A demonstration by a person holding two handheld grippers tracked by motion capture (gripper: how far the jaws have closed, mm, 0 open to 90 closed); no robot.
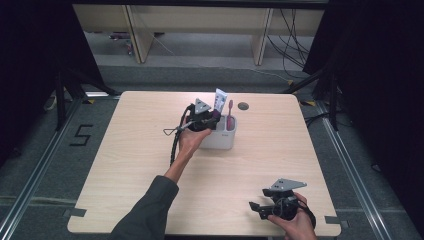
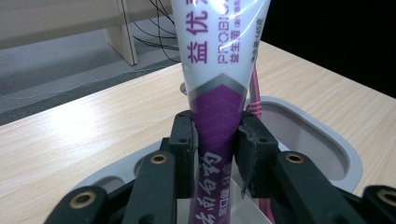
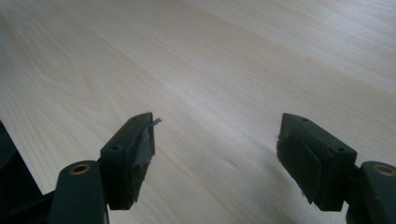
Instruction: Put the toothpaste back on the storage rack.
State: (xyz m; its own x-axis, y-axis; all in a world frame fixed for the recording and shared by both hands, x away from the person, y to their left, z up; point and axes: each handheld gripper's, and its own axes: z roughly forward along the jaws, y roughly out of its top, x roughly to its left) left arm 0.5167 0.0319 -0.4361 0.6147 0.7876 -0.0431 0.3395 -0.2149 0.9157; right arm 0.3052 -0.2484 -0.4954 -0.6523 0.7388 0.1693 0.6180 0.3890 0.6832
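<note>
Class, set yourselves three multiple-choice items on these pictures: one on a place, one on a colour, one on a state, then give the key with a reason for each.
1. Where does the toothpaste tube stand?
A. flat on the table
B. upright in the white holder
C. on the floor

2. What colour is the toothbrush in the holder?
A. pink
B. green
C. black

3. How do the jaws of the right gripper stand?
A. closed on the tube
B. closed on a cloth
C. wide apart with nothing between them

Key:
1 B, the tube rises out of the holder, between the left gripper jaws.
2 A, its handle shows pink beside the tube.
3 C, bare table shows between the jaws.
</note>
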